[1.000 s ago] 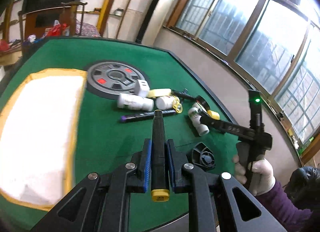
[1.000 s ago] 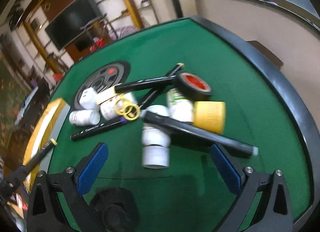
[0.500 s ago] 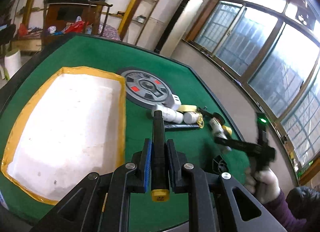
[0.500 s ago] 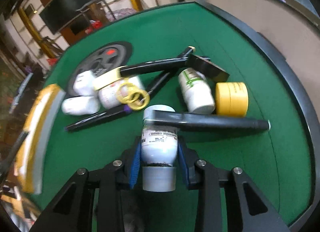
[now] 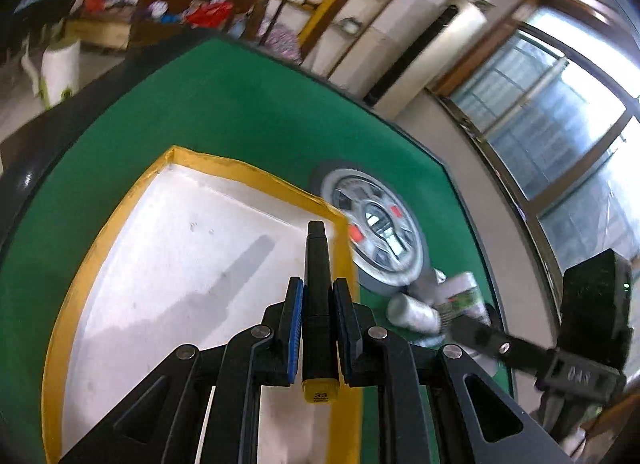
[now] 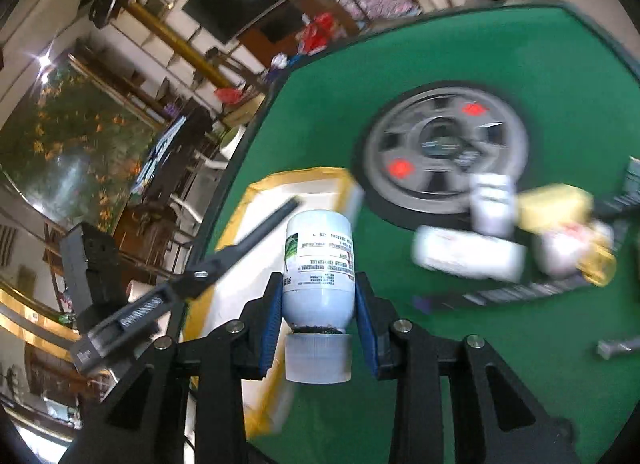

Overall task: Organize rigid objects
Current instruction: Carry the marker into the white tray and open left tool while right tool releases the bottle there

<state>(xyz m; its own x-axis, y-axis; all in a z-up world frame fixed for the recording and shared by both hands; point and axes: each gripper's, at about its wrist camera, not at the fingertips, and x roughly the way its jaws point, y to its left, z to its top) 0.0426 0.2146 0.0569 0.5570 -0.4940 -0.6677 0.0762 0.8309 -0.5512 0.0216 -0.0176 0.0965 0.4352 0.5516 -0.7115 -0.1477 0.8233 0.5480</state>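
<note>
My left gripper (image 5: pixel 318 296) is shut on a black marker (image 5: pixel 317 288) with a yellow end cap, held above the right part of a white tray with a yellow rim (image 5: pixel 256 176). My right gripper (image 6: pixel 318 300) is shut on a white bottle (image 6: pixel 319 260) with a grey cap, lifted off the green table, with the tray's near corner (image 6: pixel 304 180) behind it. The left gripper and its marker (image 6: pixel 256 232) show at the left of the right wrist view. The right gripper with its bottle (image 5: pixel 464 300) shows at the right of the left wrist view.
A grey round disc with red marks (image 5: pixel 376 224) lies on the green table (image 5: pixel 224 104) right of the tray. Several white bottles (image 6: pixel 468 252), a yellow tape roll (image 6: pixel 552 208), yellow rings (image 6: pixel 596 268) and a dark marker (image 6: pixel 520 292) lie near the disc. The table's black edge (image 5: pixel 460 192) runs along the wall.
My left gripper has carried the marker left, over the tray. My right gripper closed on the white bottle, lifted it from the pile and moved it left toward the tray.
</note>
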